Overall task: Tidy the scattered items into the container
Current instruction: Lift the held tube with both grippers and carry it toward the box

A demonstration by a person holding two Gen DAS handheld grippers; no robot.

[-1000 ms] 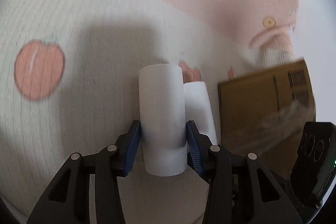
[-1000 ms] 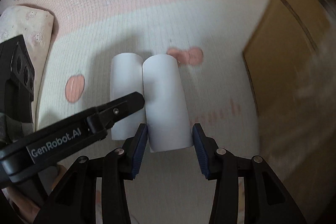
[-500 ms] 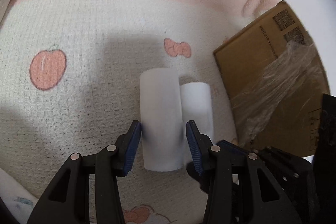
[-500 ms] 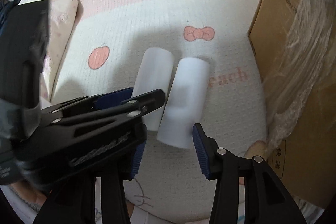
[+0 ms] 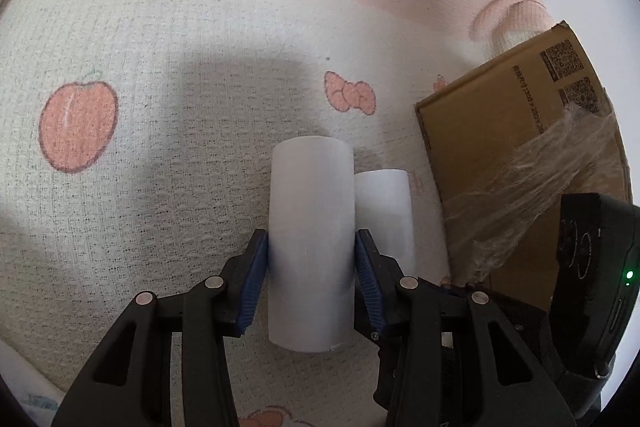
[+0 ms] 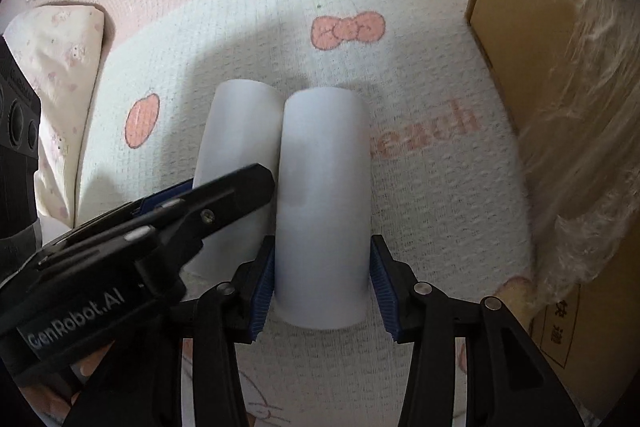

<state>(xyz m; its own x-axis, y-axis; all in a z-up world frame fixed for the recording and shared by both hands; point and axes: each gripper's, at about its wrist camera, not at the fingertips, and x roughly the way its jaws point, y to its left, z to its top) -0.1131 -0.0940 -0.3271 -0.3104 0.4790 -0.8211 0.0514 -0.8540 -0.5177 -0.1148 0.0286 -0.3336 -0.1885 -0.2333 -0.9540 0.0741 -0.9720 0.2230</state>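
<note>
L wrist view: your left gripper has its blue pads pressed on both sides of a white roll, so it's gripping it. A second white roll lies just beside it on the right, on the peach-print blanket. The cardboard box w/ loose plastic wrap sits further right.

R wrist view: your right gripper straddles the second roll; jaws are closing. The left pad touches it, but there's a sliver of gap at the right pad, so no grip yet. The two rolls touch. The box wall stands nearby on the right.
</note>
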